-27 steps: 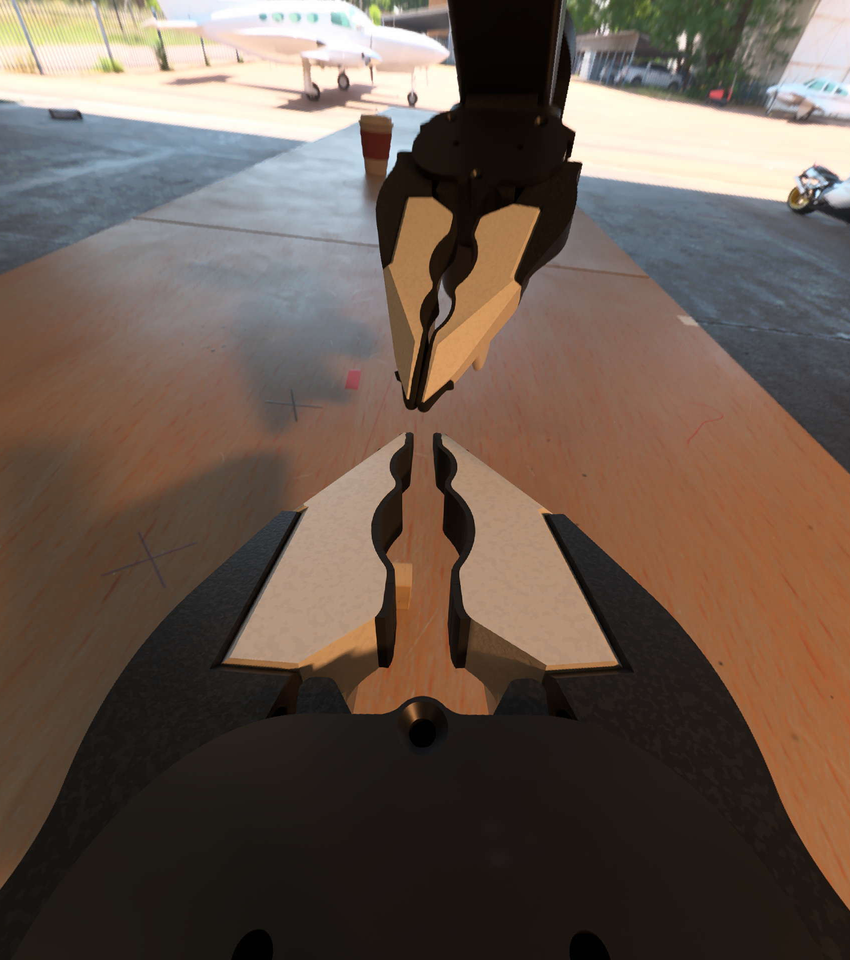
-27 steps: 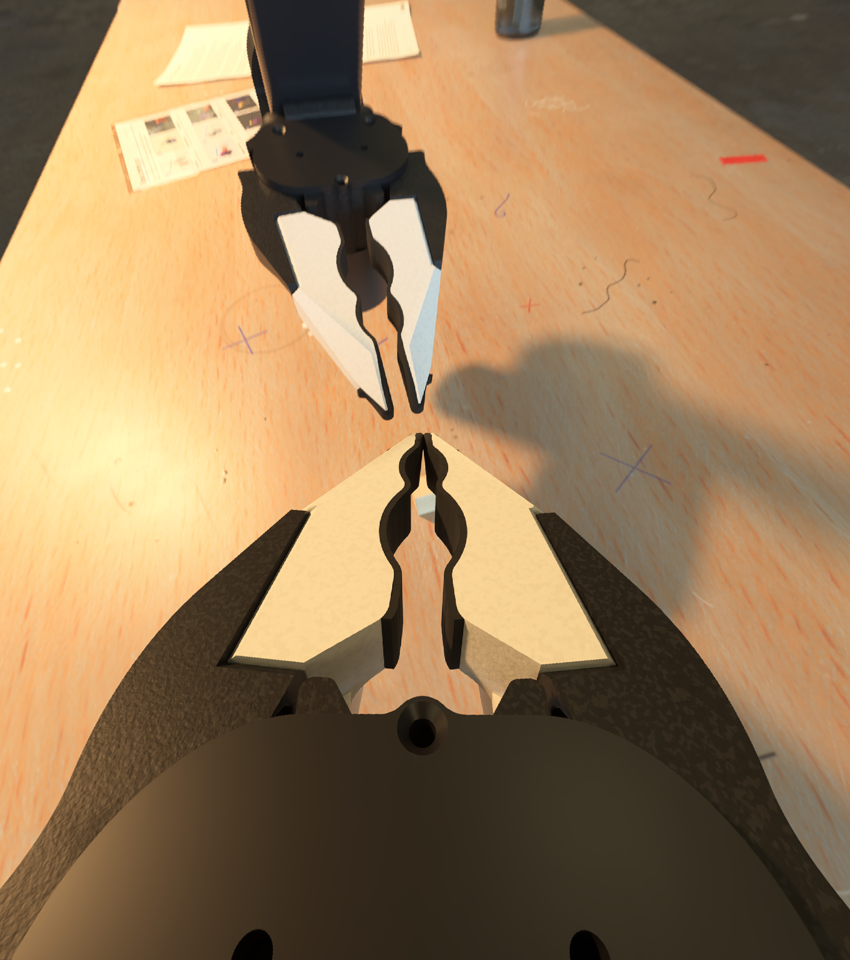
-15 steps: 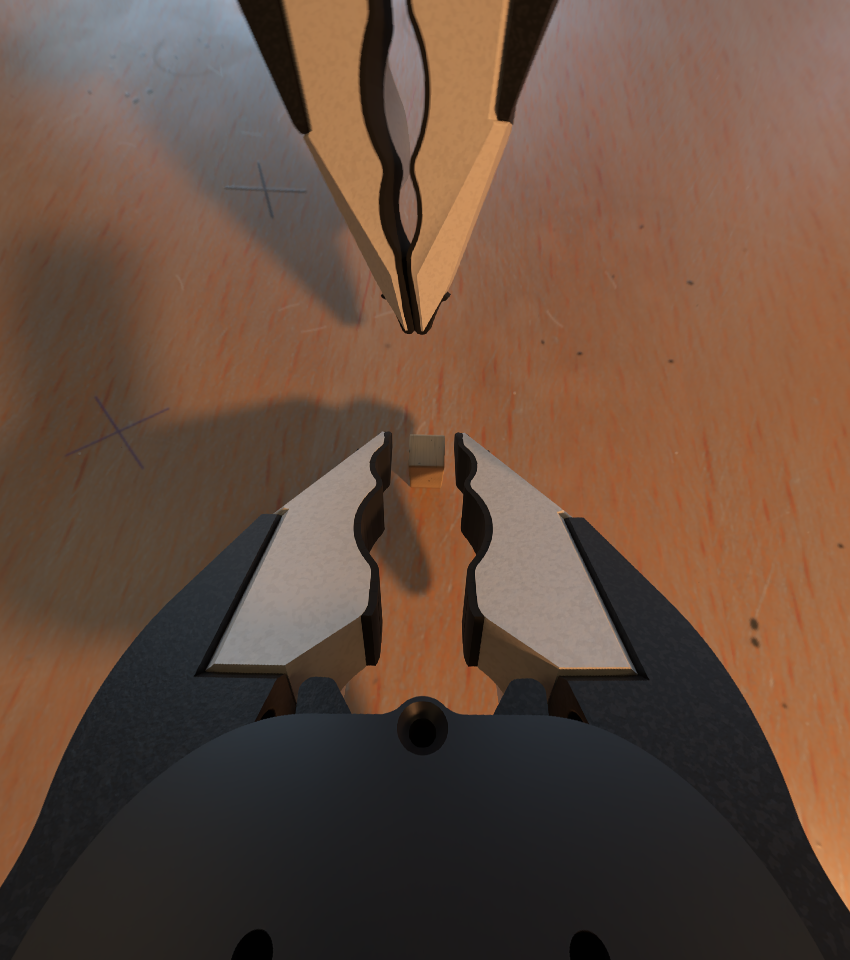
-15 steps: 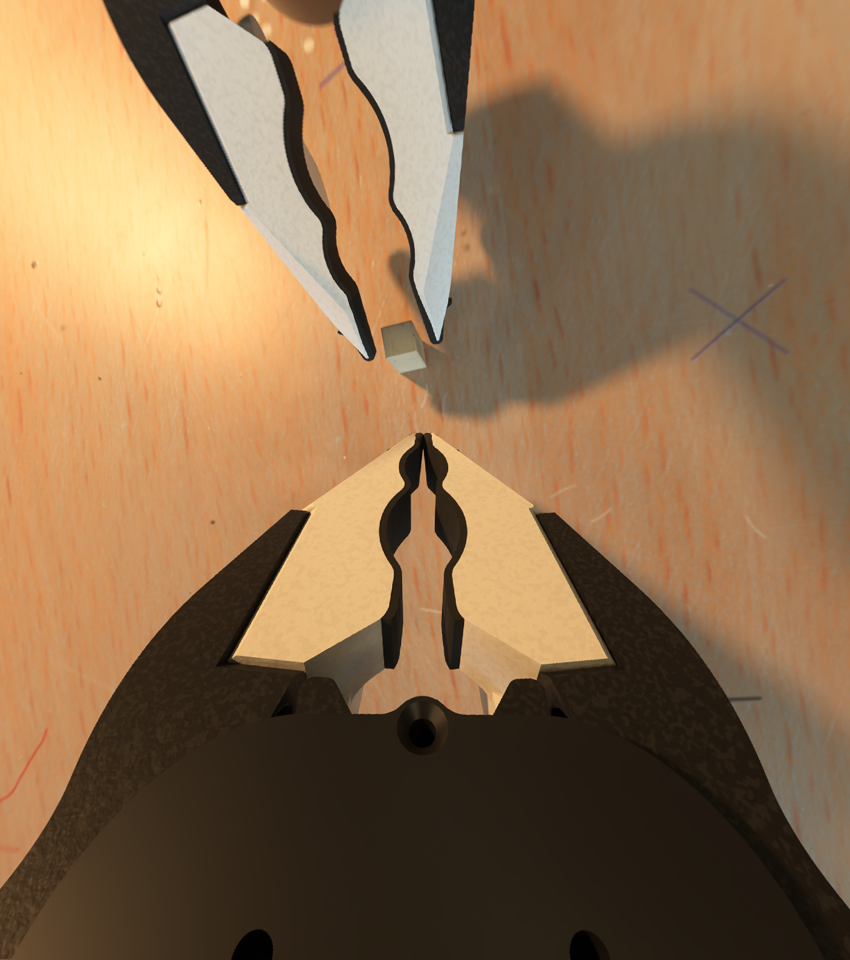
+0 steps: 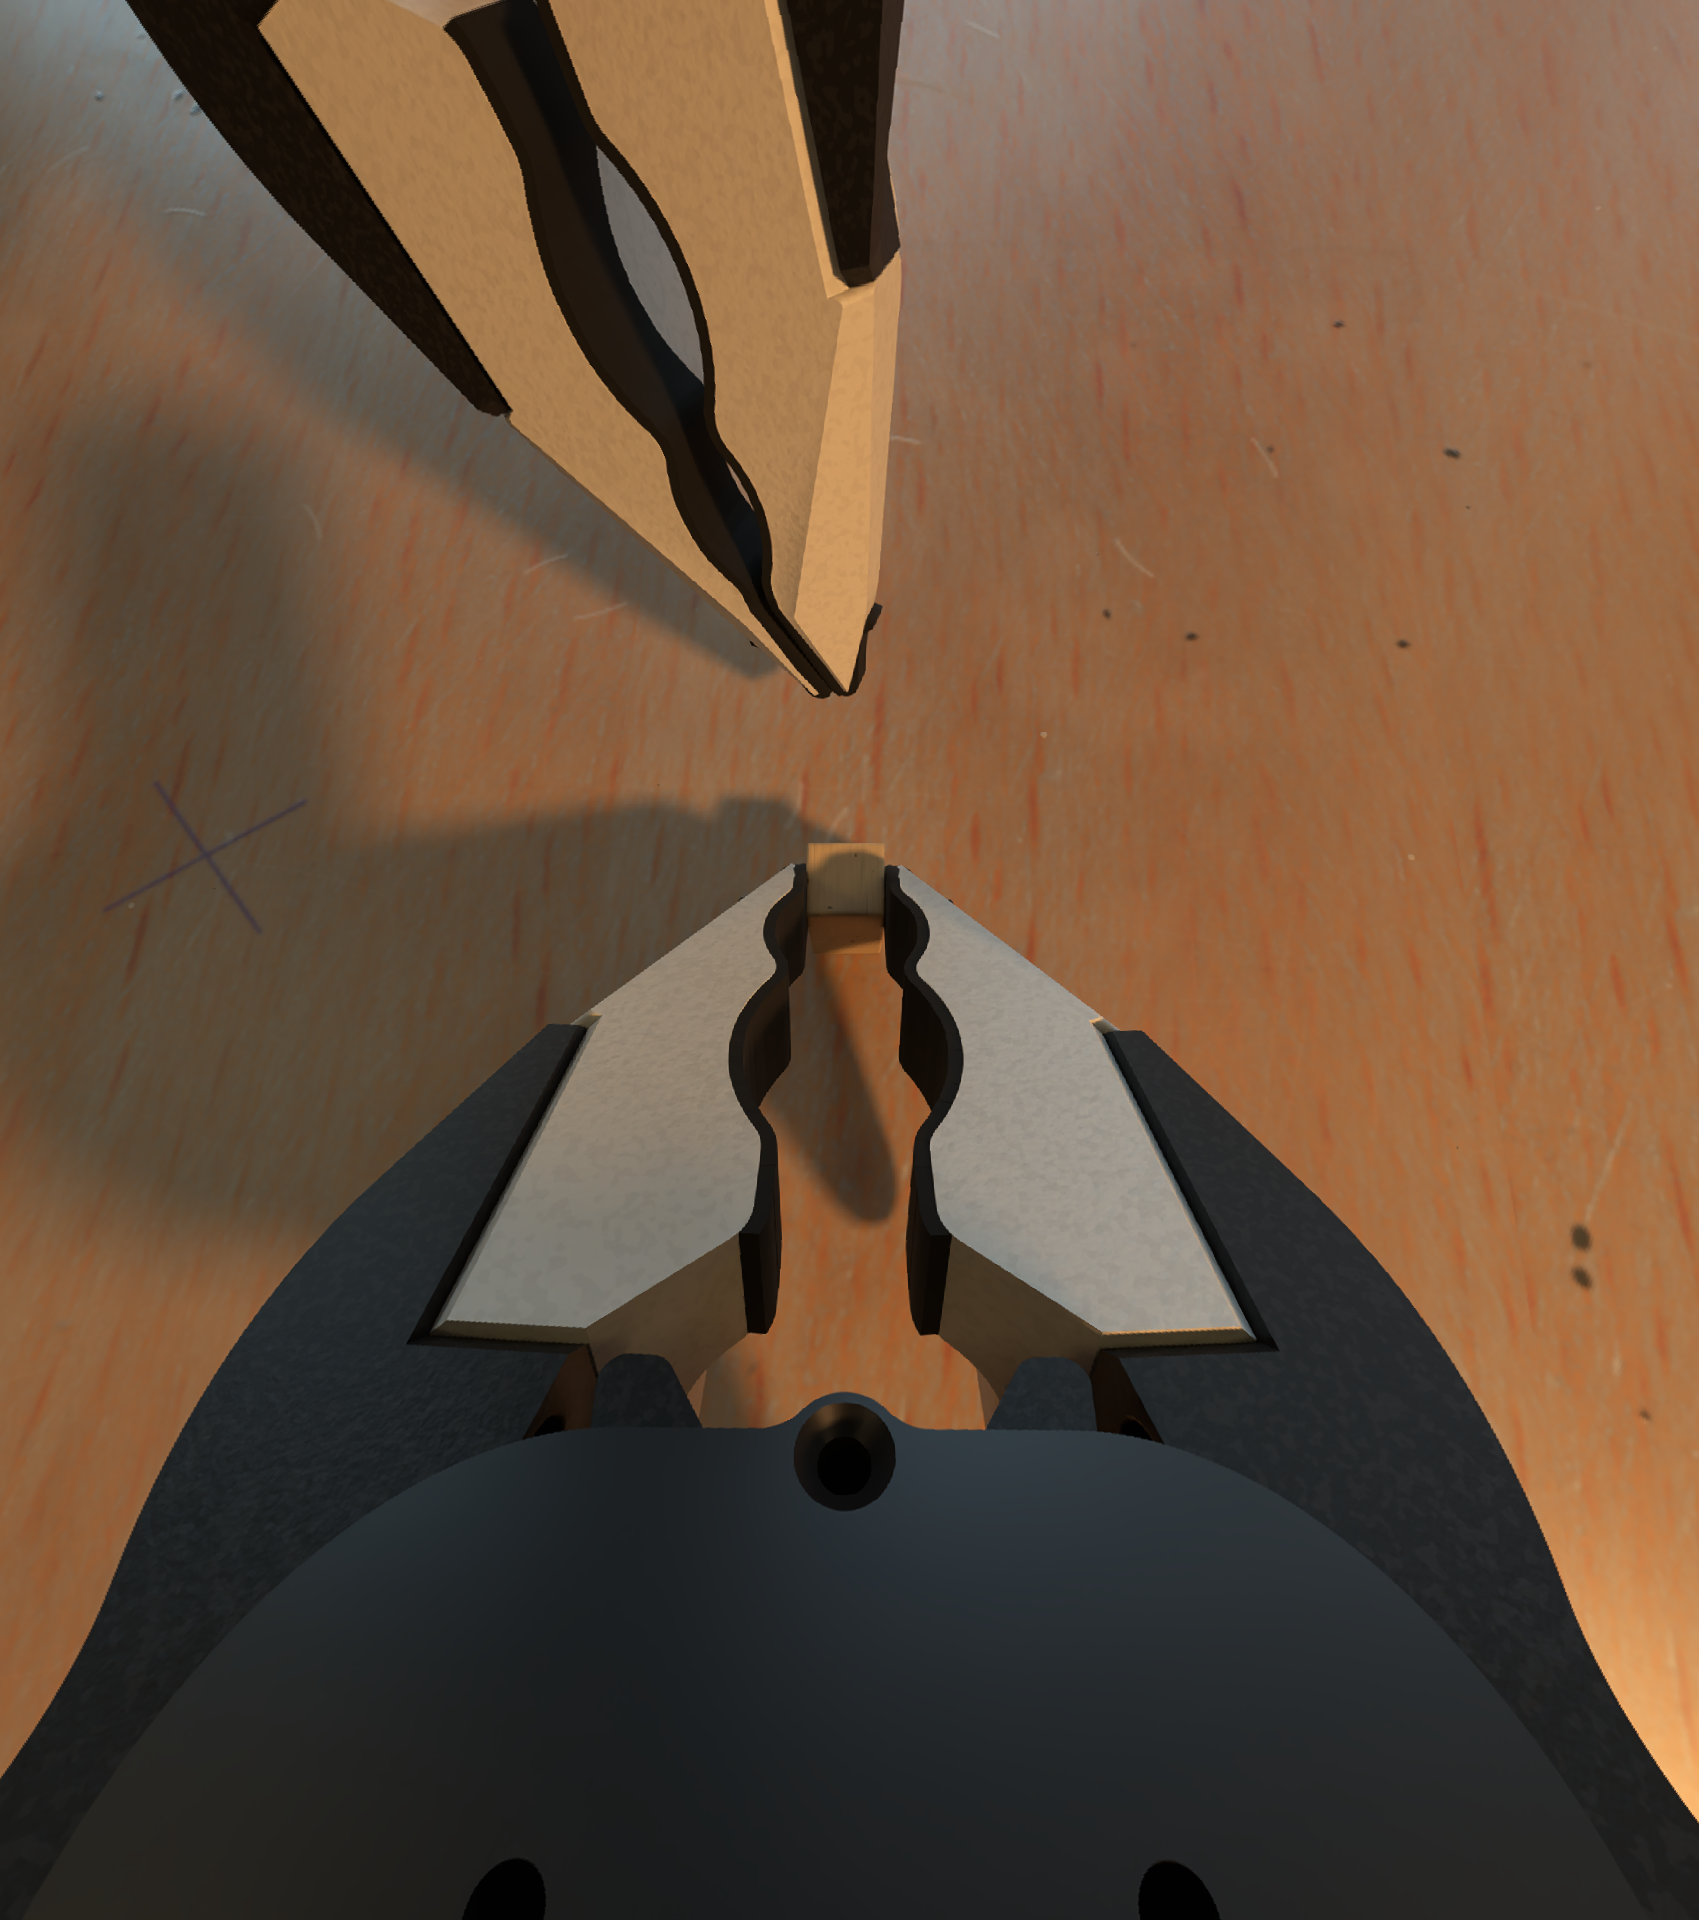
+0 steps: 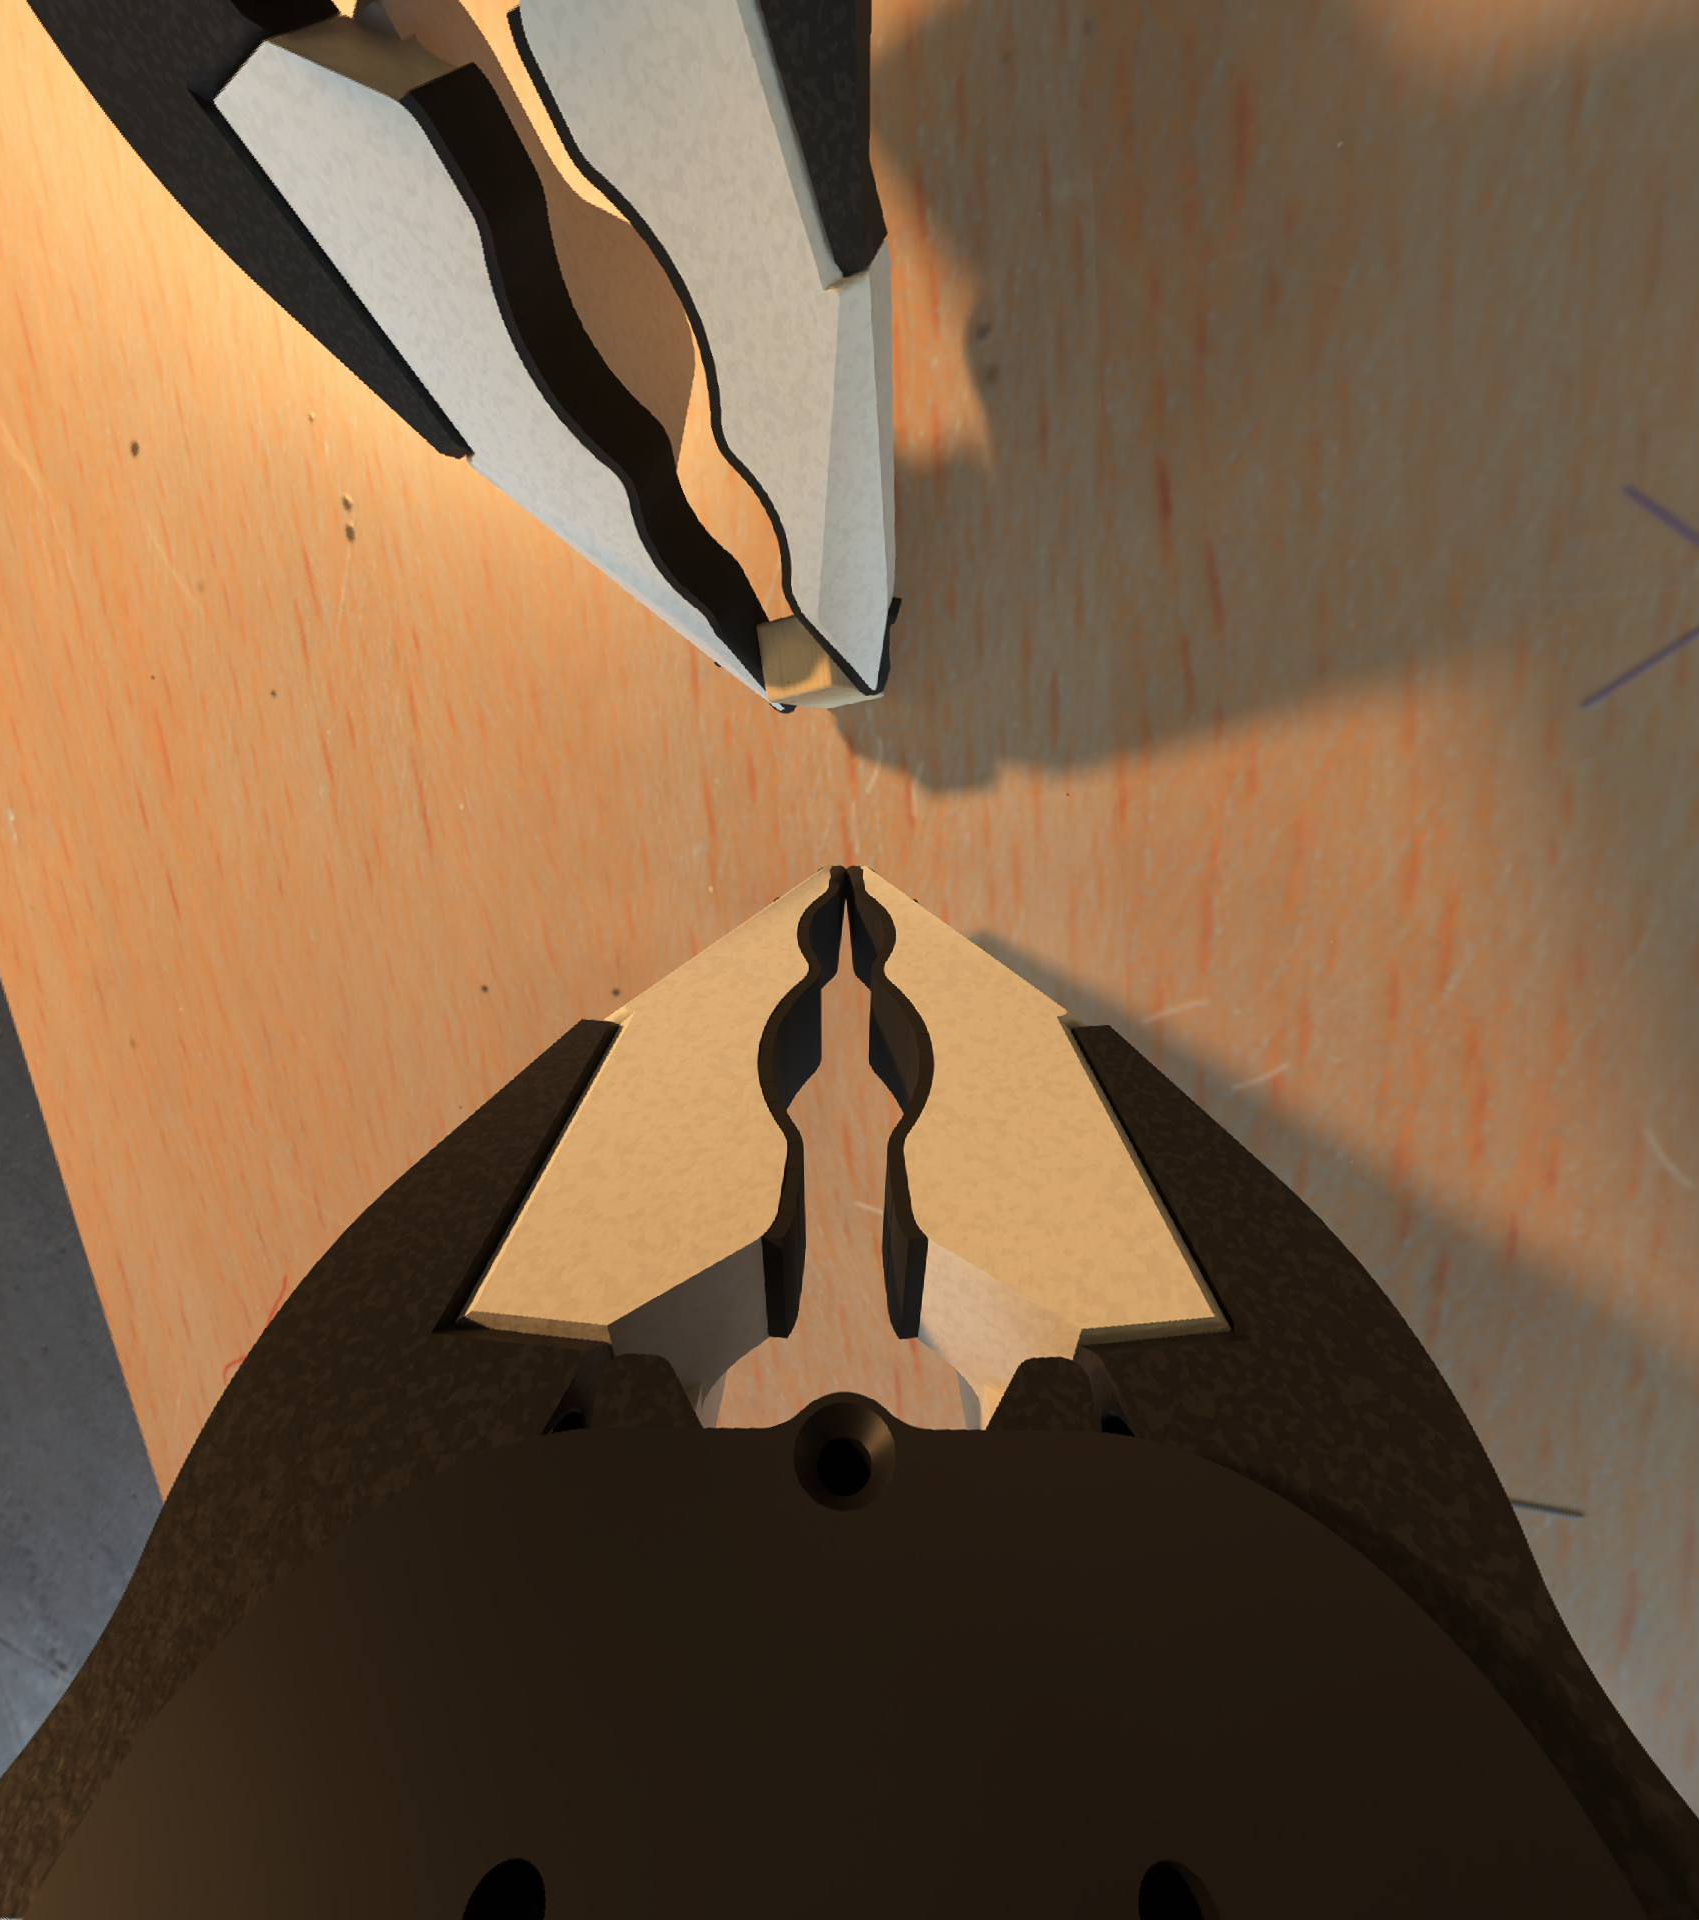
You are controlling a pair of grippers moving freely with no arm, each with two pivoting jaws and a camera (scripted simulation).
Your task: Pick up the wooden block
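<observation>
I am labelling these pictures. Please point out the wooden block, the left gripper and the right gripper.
wooden block (image 5: 845, 881), left wrist view, on its top face.
left gripper (image 5: 845, 883), left wrist view, between its fingertips.
right gripper (image 6: 845, 875), right wrist view, between its closed fingertips.

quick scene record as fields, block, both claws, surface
block: small wooden block, pale cube, pinched at the tips of the left claw
block contact with table: cannot tell
left claw: shut on the block, tips pointing down at the table
right claw: shut, empty, facing the left claw with a gap between their tips
surface: wooden table, with a pen cross mark
</observation>
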